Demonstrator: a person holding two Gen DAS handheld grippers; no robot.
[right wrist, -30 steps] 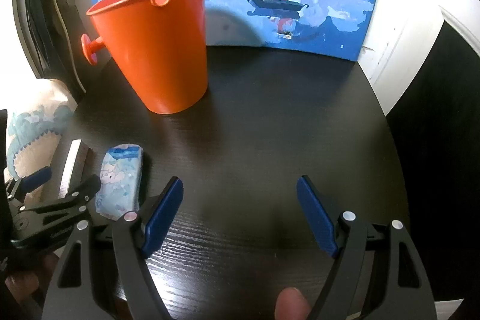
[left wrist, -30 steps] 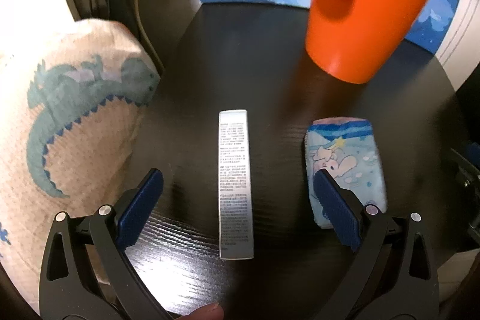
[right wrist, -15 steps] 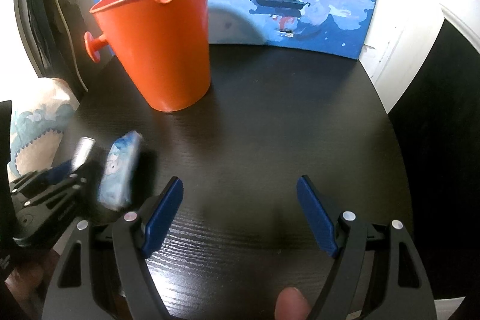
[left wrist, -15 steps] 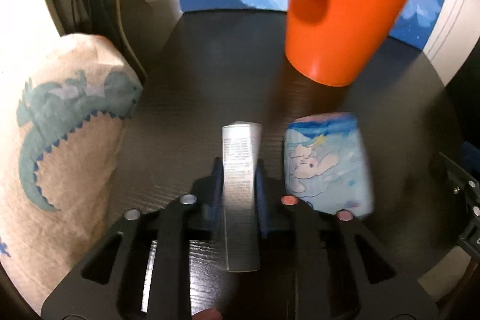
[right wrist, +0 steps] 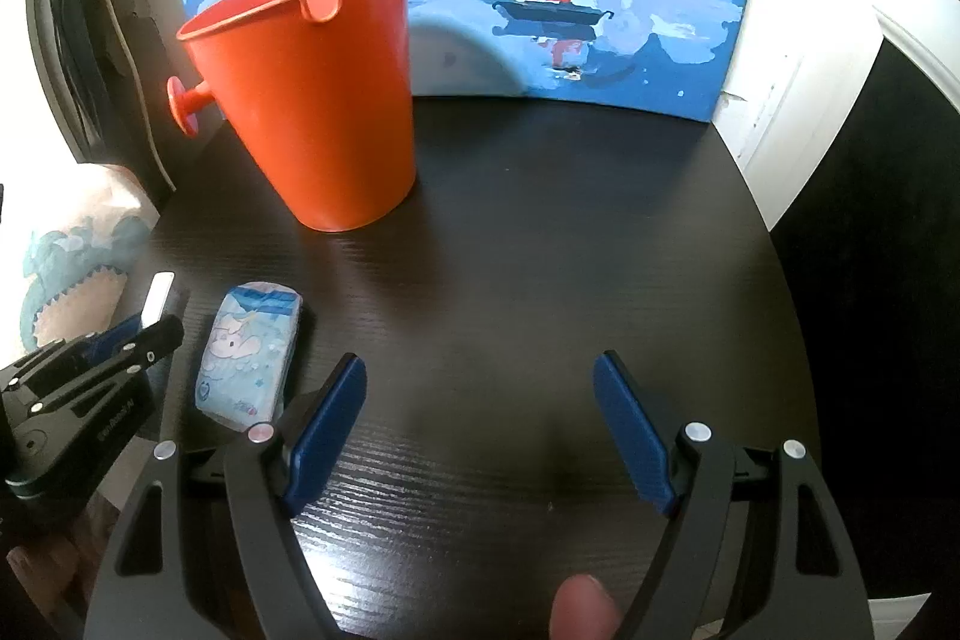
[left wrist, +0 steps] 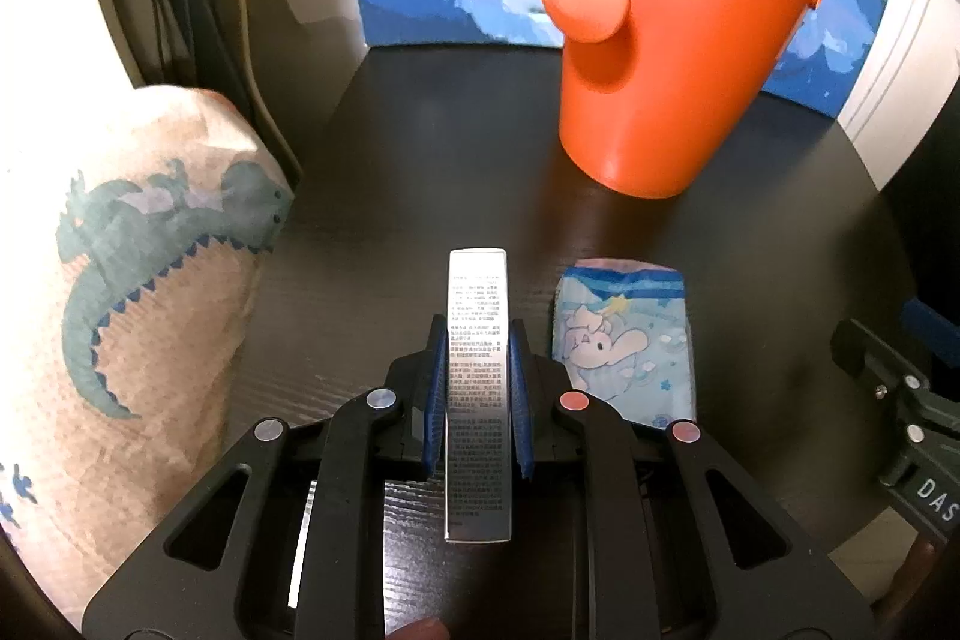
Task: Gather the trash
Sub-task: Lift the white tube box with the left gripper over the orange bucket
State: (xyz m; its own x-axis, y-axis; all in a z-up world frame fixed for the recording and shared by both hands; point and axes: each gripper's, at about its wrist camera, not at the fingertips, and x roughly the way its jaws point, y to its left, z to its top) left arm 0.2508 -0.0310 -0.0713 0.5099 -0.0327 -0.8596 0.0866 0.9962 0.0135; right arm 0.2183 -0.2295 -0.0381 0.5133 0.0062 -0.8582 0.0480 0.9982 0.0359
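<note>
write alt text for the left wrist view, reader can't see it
The left gripper is shut on a slim silver printed box, its blue fingers pressing both long sides above a dark round table. A blue cartoon tissue pack lies right of it, an orange bucket stands behind.

In the right wrist view, the dark worktop (right wrist: 570, 250) lies bare from centre to 3 o'clock. The orange bucket (right wrist: 324, 112) blocks 11 o'clock, the tissue pack (right wrist: 249, 352) sits at 9, and the painting (right wrist: 540, 10) walls off 12.
</note>
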